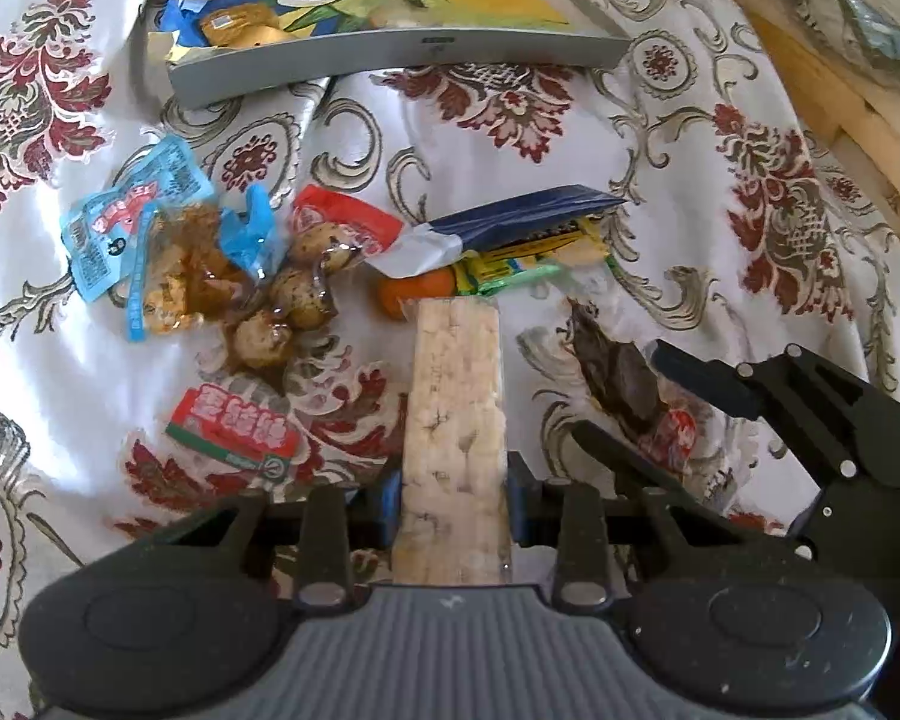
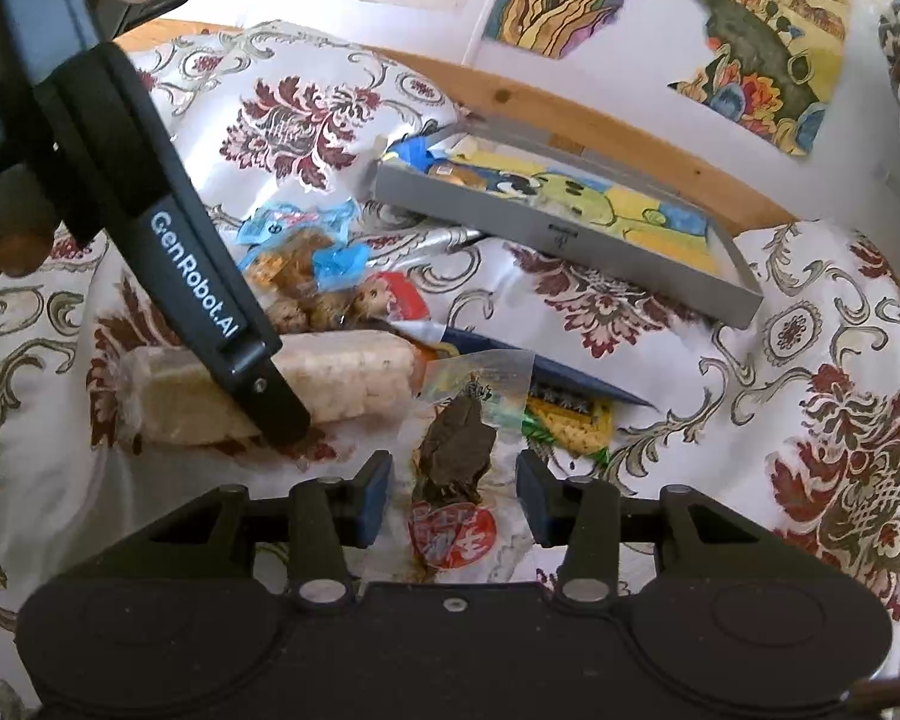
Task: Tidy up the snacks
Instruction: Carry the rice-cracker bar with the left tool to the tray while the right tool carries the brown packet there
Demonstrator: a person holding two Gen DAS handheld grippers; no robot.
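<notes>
Our left gripper [image 1: 453, 516] clamps the rice bar [image 1: 453, 420] for the tray [image 1: 402, 57]; our right gripper [image 2: 455, 498], jaws spread, straddles the dark packet [image 2: 453, 456].

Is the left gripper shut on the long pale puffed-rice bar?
Shut: left gripper has its blue pads against both sides of the puffed-rice bar.

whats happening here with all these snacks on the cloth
A person is sorting snacks with two handheld tongs. The left tongs are shut on a long pale rice-cracker bar, which seems still to rest on the patterned cloth. The right tongs are open around a clear packet of dark dried food. The grey tray holds only a few snacks; most still lie loose on the cloth.
</notes>
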